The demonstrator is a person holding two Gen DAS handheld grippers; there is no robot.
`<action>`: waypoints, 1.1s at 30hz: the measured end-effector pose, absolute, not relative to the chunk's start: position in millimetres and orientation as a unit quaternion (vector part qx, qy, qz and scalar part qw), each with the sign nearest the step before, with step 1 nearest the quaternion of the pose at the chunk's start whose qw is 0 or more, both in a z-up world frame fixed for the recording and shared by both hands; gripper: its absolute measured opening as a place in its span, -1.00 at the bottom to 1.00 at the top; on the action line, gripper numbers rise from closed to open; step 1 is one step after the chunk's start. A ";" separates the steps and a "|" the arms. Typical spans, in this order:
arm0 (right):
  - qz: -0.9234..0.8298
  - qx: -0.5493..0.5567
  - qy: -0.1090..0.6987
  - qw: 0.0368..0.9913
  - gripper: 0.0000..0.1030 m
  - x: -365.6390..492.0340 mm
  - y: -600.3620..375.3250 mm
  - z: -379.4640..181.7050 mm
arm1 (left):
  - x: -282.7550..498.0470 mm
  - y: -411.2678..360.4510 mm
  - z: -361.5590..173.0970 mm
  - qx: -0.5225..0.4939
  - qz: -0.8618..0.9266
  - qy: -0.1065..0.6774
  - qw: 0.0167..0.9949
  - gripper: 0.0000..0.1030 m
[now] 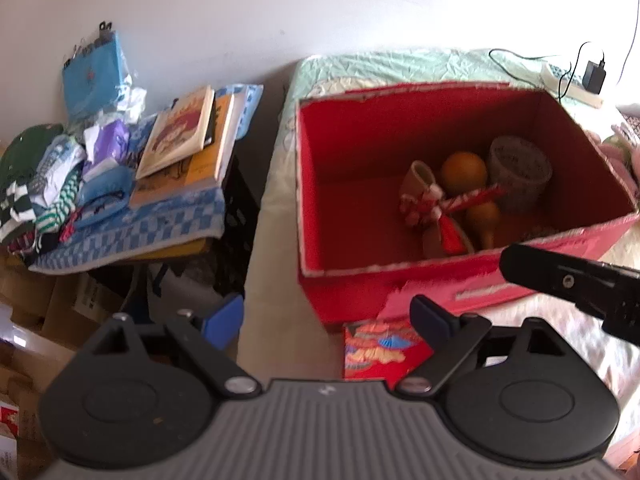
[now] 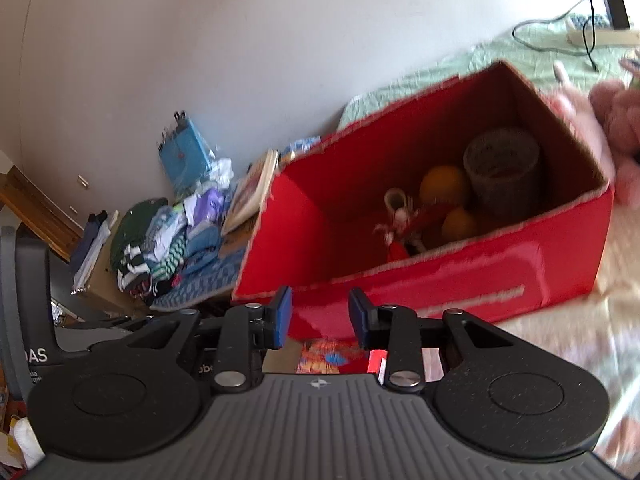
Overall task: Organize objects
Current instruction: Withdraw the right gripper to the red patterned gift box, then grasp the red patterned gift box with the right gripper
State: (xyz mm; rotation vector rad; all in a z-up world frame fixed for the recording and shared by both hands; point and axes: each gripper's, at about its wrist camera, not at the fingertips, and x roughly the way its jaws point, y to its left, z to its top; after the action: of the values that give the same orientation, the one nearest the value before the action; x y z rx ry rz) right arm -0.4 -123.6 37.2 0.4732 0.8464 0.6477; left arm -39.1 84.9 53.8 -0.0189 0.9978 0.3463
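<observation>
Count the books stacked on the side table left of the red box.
2 clearly: the illustrated book on top and the orange book beneath it, left of the red box. Pale edges behind may be more.

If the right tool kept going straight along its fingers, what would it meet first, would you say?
Most likely the near wall of the red box, just ahead of the open right tool; depth is hard to judge, though.

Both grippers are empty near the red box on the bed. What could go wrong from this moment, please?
1. The colourful flat packet lies partly under the left gripper, close against the red box; grasping it there may push the box.
2. The box already holds gourds, a grey cup and a tasselled ornament; anything dropped in could knock them.
3. The right gripper hangs close to the box wall and may bump it.
</observation>
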 end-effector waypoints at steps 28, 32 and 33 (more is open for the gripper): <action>0.287 0.234 0.510 0.776 -0.32 -0.3 -109.3 -14.7 | -47.9 85.4 -8.5 -0.012 0.161 0.550 0.819 0.86; 0.284 0.239 0.515 0.773 -0.32 -0.6 -110.1 -19.5 | -50.0 84.9 -11.3 -0.012 0.162 0.554 0.817 0.88; 0.284 0.240 0.516 0.771 -0.32 -0.7 -110.3 -20.4 | -50.9 84.5 -11.9 -0.012 0.161 0.555 0.816 0.88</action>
State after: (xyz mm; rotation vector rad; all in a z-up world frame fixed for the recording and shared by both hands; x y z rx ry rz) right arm -0.7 -110.3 -20.4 0.5207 1.1196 0.6158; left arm -50.9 84.5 -11.9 -0.0256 1.1842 0.3429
